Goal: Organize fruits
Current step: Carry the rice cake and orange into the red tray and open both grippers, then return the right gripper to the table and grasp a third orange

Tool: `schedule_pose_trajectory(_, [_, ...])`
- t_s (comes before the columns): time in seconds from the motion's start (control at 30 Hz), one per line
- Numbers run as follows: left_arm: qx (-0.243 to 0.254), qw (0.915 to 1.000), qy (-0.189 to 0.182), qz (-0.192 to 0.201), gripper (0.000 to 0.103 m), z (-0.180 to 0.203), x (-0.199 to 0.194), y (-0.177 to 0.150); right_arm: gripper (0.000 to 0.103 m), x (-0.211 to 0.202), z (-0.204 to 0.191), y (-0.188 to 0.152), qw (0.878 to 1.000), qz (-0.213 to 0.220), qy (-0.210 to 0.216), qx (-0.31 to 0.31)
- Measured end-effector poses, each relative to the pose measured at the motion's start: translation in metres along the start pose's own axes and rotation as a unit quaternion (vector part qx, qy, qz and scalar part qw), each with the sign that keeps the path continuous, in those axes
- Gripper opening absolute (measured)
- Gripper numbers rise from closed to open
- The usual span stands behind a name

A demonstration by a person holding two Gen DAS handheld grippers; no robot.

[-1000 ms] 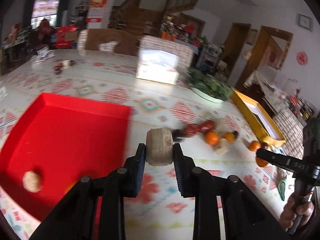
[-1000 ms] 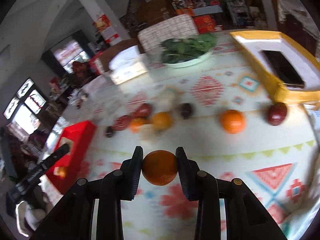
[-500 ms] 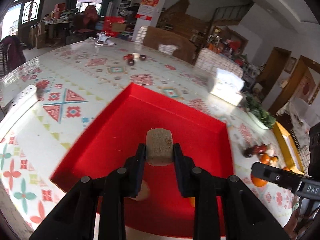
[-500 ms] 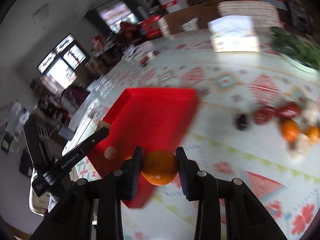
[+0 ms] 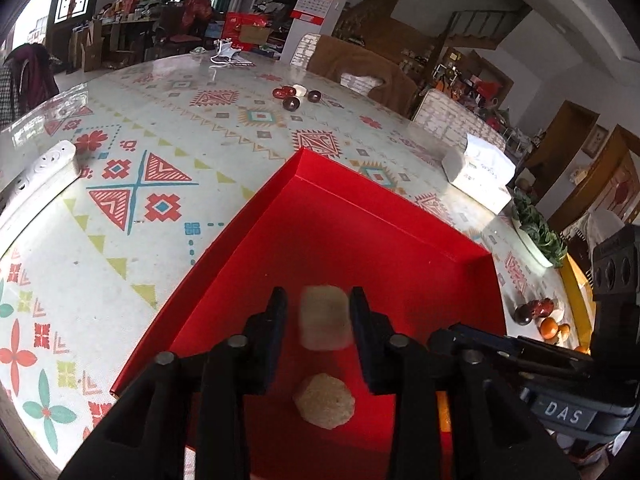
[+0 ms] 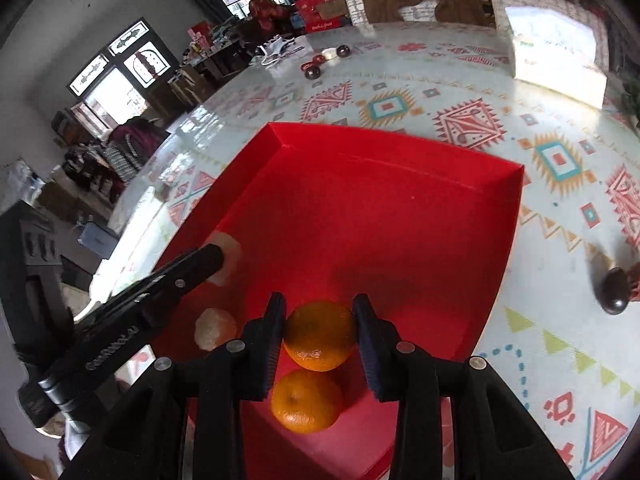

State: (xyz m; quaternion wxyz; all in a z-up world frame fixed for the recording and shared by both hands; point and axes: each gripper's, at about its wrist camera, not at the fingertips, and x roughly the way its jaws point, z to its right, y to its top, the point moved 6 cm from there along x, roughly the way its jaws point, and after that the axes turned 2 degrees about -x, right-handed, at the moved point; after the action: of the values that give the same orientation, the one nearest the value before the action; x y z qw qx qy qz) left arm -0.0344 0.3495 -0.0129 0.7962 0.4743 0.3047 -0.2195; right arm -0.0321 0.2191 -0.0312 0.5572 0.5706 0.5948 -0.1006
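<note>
lying under right gripper (image 6: 320, 330): second orange (image 6: 307, 401)

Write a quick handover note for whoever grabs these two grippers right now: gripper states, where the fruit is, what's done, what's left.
Left gripper: open over the red tray, pale block fruit loose between its fingers.
Right gripper: shut on an orange, above the tray.
Done: a pale round fruit and a second orange lie in the tray.
Left: release the orange, then fetch the fruit cluster by the yellow tray and the dark fruits at the table's far side.
</note>
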Motion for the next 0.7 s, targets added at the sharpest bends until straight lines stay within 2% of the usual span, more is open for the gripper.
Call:
schedule_pose_trajectory(0.03, [-0.005,1.0,0.001,0.003,0.046,-0.001,-0.002,0.001,0.04,-0.001,-0.001,0.001,1.0,0.002,0.002,-0.001])
schedule_pose_trajectory(0.2, [-0.02,0.9996,-0.005,0.017,0.052,0.0,-0.014,0.002,0.057,-0.018,-0.005,0.001,1.0,0.025,0.0,-0.009])
schedule_pose_trajectory(0.27, [-0.028,0.9992,-0.008,0.027,0.061,0.001,-0.023,0.003,0.06,-0.028,-0.004,-0.001,0.999,0.037,-0.002,-0.009])
schedule_pose_trajectory(0.43, [-0.03,0.9985,-0.026,0.037,0.068,0.017,-0.042,0.001,0.067,-0.059,0.006,-0.009,0.998,0.07,-0.005,0.004])
schedule_pose_trajectory(0.57, [-0.007,0.9981,-0.04,0.045,0.081,0.047,-0.058,-0.005,0.067,-0.092,0.018,-0.019,0.993,0.111,-0.028,0.004])
schedule_pose_trajectory(0.7, [0.026,0.9962,-0.067,0.048,0.082,0.088,-0.073,-0.016,0.067,-0.134,0.032,-0.034,0.985,0.157,-0.075,-0.012])
